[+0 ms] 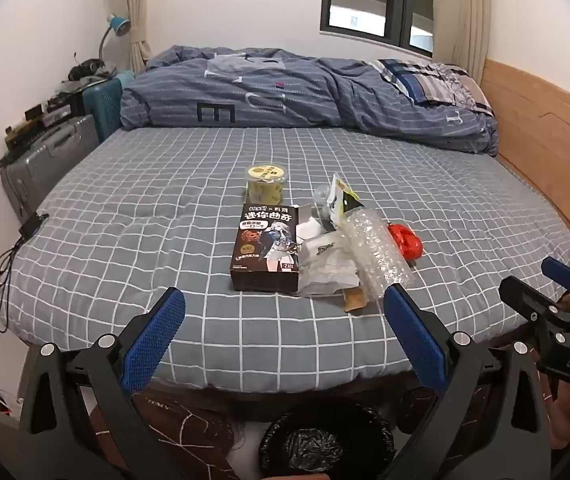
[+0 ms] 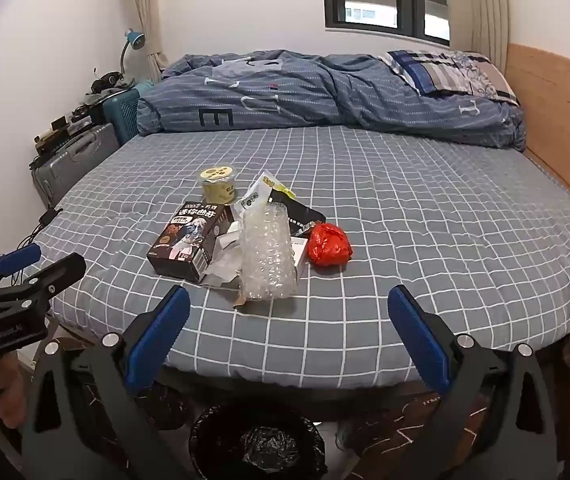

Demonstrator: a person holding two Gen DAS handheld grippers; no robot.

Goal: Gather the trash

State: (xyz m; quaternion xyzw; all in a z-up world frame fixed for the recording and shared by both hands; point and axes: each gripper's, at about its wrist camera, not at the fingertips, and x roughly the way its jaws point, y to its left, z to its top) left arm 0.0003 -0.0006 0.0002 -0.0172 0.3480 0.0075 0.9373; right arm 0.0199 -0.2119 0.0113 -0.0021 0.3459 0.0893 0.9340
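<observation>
A: What is seen on the bed [image 1: 125, 216]?
B: Trash [image 1: 325, 240] is heaped mid-surface, toward the near edge; a duvet [image 1: 285, 96] is bunched along the far edge.
A: The grippers?
B: Left gripper [image 1: 285, 312] and right gripper [image 2: 289, 312] are held wide open, empty, over a bin [image 2: 257, 440].

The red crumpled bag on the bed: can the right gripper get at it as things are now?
Probably yes. The red crumpled bag lies apart at the pile's right edge, with only bare sheet between it and the right gripper, whose jaws stand wide open and empty.
</observation>
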